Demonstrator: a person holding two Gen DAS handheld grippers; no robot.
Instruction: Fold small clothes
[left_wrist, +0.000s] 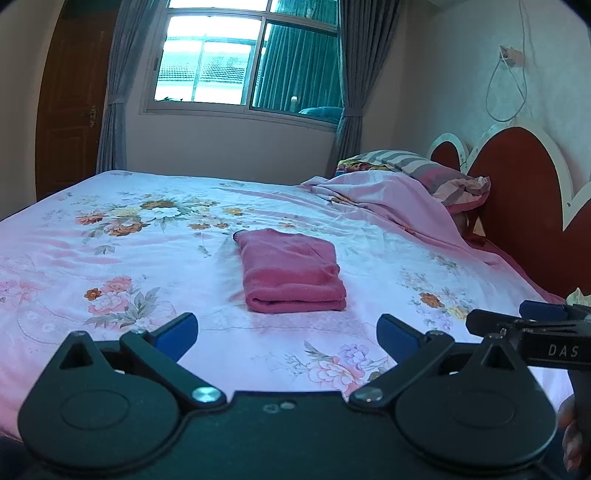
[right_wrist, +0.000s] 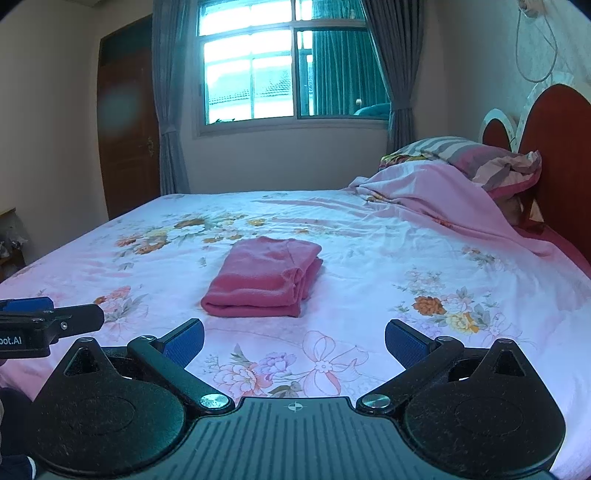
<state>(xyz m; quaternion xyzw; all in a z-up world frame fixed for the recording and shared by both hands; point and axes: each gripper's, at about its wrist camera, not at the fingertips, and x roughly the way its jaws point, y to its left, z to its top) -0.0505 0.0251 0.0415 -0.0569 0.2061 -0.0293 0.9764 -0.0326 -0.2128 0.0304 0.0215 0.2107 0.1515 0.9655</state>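
Both grippers (L, R) jaws wide, empty; folded pink garment ahead, untouched.

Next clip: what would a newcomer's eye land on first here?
The folded pink garment lies mid-bed on the floral bedsheet, untouched. Both the left gripper and the right gripper hover before it, jaws open and empty. Beyond, a bright window.

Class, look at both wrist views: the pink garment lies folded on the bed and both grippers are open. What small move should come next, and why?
Probably draw both grippers back slightly. The pink garment already lies in a compact folded stack on the floral bedsheet. The left gripper and right gripper are open, short of it and holding nothing, so no fold seems left.
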